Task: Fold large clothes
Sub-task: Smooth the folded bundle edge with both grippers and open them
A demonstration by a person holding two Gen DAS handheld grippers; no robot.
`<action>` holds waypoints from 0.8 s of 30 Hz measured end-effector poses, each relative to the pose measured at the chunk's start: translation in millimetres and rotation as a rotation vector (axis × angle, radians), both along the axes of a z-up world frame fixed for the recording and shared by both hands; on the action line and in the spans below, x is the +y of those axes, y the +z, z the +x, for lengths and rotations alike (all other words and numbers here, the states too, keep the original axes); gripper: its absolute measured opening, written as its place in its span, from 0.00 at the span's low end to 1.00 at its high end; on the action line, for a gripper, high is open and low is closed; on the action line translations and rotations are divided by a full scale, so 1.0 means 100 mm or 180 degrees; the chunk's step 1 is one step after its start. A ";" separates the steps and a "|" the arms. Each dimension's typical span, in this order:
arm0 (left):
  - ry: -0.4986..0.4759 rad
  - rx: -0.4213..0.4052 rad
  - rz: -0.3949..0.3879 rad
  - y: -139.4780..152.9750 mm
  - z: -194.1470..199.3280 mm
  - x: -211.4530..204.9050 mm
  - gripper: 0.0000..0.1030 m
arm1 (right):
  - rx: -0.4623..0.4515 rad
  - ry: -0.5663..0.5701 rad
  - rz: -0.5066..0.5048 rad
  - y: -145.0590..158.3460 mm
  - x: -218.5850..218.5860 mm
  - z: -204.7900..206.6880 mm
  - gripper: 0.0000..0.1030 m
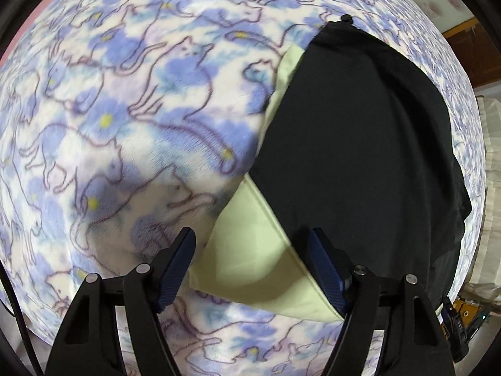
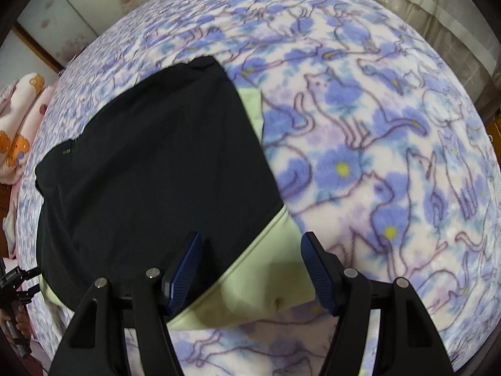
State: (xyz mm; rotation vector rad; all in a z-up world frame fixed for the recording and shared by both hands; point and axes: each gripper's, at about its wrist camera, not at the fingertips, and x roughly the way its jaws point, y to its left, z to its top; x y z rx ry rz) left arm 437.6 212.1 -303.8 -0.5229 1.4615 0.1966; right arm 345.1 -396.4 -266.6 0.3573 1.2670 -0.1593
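- Left tool (image 1: 252,269): jaws stand apart, nothing pinched. A pale green corner of the garment (image 1: 250,250) lies directly below the gap; neither pad presses on it.
- Right tool (image 2: 250,271): jaws likewise apart and empty, poised over the other pale green corner (image 2: 272,266), where the black panel's edge runs past the inner finger.
- Garment: a large piece with a black panel (image 1: 353,144) on top and pale green fabric showing along its outer edges and at both near corners. It extends away from both tools and lies mostly flat, with shallow creases in the black area.
- Support: the garment rests on a bed covered by a fleece blanket (image 1: 125,125) printed with blue flowers and cat outlines.
- Handling, judged: thin, light, limp cloth; it will drape and sag rather than hold shape, and looks smooth enough to slide through a shallow pinch. The fleece beneath may drag on it.
- Grip point, judged: the two green corners under the tools, taken well in from the edge and through all layers, keeping clear of the blanket pile.
- Risk, judged: catching only one layer, leaving the layers to separate.
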 end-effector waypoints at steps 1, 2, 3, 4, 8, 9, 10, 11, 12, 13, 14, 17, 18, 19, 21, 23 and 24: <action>-0.0001 0.0011 0.0017 -0.02 -0.03 0.01 0.68 | 0.0018 0.0026 -0.0012 -0.02 0.01 -0.02 0.64; -0.0003 0.0012 0.0016 -0.04 -0.06 0.02 0.67 | 0.0022 0.0062 -0.0048 -0.03 0.03 -0.04 0.63; -0.0009 0.0005 0.0001 -0.05 -0.07 0.04 0.65 | 0.0017 0.0093 -0.0084 -0.04 0.04 -0.06 0.62; -0.0015 -0.0016 -0.0029 -0.07 -0.09 0.04 0.61 | 0.0001 0.0134 -0.0123 -0.05 0.06 -0.08 0.56; -0.0068 -0.0001 -0.0064 -0.12 -0.12 0.02 0.49 | 0.0025 0.0205 -0.0190 -0.09 0.07 -0.14 0.29; -0.0078 0.0002 -0.0051 -0.12 -0.13 0.02 0.47 | 0.0026 0.0214 -0.0189 -0.10 0.06 -0.15 0.26; -0.0095 -0.0001 -0.0029 -0.11 -0.15 0.01 0.43 | 0.0007 0.0215 -0.0175 -0.09 0.06 -0.17 0.20; -0.0119 0.0005 0.0003 -0.10 -0.17 0.00 0.40 | -0.0003 0.0220 -0.0183 -0.08 0.06 -0.18 0.14; -0.0131 0.0020 0.0029 -0.09 -0.13 -0.04 0.30 | 0.0008 0.0244 -0.0207 -0.08 0.06 -0.19 0.13; -0.0158 0.0059 0.0109 -0.09 -0.14 -0.06 0.23 | 0.0028 0.0269 -0.0194 -0.08 0.06 -0.21 0.11; -0.0174 0.0085 0.0124 -0.10 -0.15 -0.07 0.21 | 0.0055 0.0280 -0.0174 -0.09 0.06 -0.22 0.09; -0.0226 0.0124 0.0146 -0.10 -0.21 -0.13 0.13 | 0.0194 0.0268 -0.0181 -0.14 0.09 -0.28 0.07; -0.0257 0.0134 0.0178 -0.10 -0.25 -0.20 0.12 | 0.0222 0.0261 -0.0201 -0.15 0.11 -0.31 0.07; -0.0291 0.0152 0.0218 -0.08 -0.28 -0.22 0.11 | 0.0220 0.0255 -0.0219 -0.14 0.12 -0.34 0.07; -0.0312 0.0205 0.0254 -0.07 -0.33 -0.26 0.11 | 0.0243 0.0222 -0.0204 -0.14 0.12 -0.40 0.07; -0.0302 0.0278 0.0263 -0.10 -0.39 -0.27 0.10 | 0.0311 0.0138 -0.0124 -0.17 0.08 -0.46 0.06; -0.0326 0.0299 0.0290 -0.11 -0.44 -0.29 0.10 | 0.0327 0.0105 -0.0088 -0.18 0.06 -0.50 0.06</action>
